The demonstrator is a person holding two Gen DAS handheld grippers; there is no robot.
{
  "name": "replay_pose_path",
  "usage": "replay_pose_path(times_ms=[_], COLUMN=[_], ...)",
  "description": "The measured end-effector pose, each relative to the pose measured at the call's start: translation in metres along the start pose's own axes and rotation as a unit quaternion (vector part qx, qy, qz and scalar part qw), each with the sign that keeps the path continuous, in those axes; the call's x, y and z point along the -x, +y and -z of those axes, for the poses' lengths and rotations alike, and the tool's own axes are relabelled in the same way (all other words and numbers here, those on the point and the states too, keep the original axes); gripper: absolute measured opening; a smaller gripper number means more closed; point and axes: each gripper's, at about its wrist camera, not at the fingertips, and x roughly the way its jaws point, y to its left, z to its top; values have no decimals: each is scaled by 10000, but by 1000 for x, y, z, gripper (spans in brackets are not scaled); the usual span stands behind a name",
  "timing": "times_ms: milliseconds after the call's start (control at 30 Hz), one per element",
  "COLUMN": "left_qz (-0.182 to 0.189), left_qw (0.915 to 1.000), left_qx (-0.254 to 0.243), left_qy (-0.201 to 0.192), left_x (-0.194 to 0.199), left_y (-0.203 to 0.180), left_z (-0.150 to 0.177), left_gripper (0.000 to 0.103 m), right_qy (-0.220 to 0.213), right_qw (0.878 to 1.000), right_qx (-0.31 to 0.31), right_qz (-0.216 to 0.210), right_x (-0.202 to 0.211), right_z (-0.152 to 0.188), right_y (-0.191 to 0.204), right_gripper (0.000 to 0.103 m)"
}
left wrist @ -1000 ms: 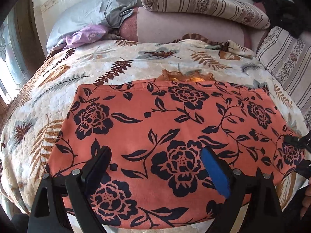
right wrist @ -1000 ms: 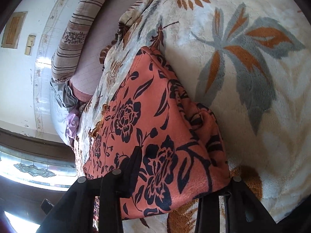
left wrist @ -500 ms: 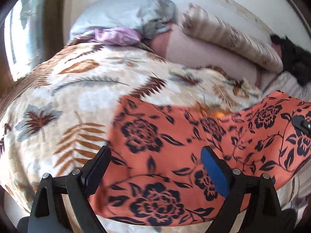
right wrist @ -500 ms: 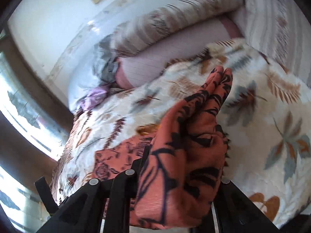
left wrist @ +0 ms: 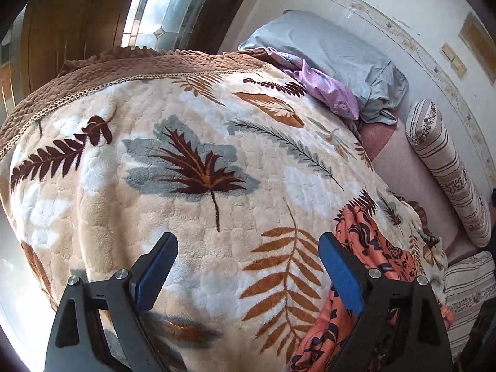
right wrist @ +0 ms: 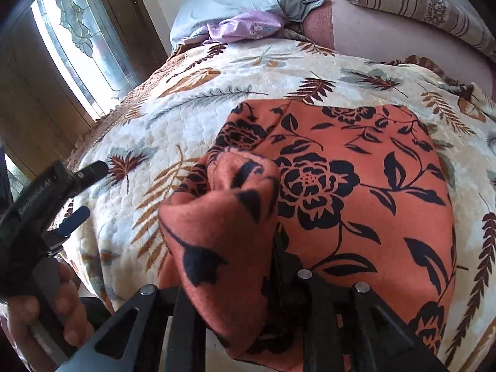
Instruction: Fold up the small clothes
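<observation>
- Right gripper (right wrist: pixel 248 279) just closed, clamped on bunched corner of orange black-flowered garment (right wrist: pixel 356 186); fingertips hidden under fabric.
- Left gripper (left wrist: pixel 248 266) wide apart, empty, above leaf-patterned fleece blanket (left wrist: pixel 186 124); garment cut off at five o'clock.

Right gripper (right wrist: pixel 245 266) clamped on orange floral garment (right wrist: pixel 356 186)

A bunched fold rises between its jaws; the rest lies on the leaf-print blanket (right wrist: pixel 192 114). Left gripper (right wrist: pixel 80 192) gapes alongside.

Bright window (right wrist: pixel 74 40) glare, fisheye-bent edges — perhaps slightly soft

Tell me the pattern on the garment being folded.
The garment is orange with black roses and leaves, clearest in the right wrist view.
</observation>
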Motion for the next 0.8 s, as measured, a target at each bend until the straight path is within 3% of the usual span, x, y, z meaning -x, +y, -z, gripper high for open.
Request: replay_pose_path(times_ms=[133,267,367,400,500,567,600,633,667,700,800], left_qz=[78,78,74,78,101,169,229,305,410,535,1008], left_qw=[9999,9999,9999,9999,9999,9998,9997,9994,9989,9982,9930], left_qx=[-118,-68,-65,-67,-80,-59,-64,-78,-87,-90,-156], left_qy=[18,67,50,51,66,56,73,120,193,266,602], left_x=[1,0,0,-1,-1,1,1,0,-1,-2,-5], left_y=[-4,0,-1,-2,-2,-1,-1,-2,-4,-6,-21], left_z=[1,2,2,1,2,1,1,1,1,1,2], left_gripper=[92,92,92,92,92,92,92,92,92,92,92], right_qy=[-793,-1109,-1130,-812,38,-183,-278,-273,-267,-308,-506], right_qw=[9935,9843,9890,9961,9939,9878,9894,9922,9938,9942,9943], right_qx=[-800,-1345,-949,-157,888,1335,1312,1192,1079,1028,866], right_qz=[-174,-289,-77,316,646,776,562,223,-12,-95,-362], right_x=[34,46,46,28,-19,-19,-11,-5,1,7,32], right_z=[-9,-16,-29,-26,5,22,24,26,28,30,43], right_y=[-13,-29,-15,12,48,60,59,56,53,49,38], right_gripper=[21,21,21,21,25,30,40,69,82,87,87])
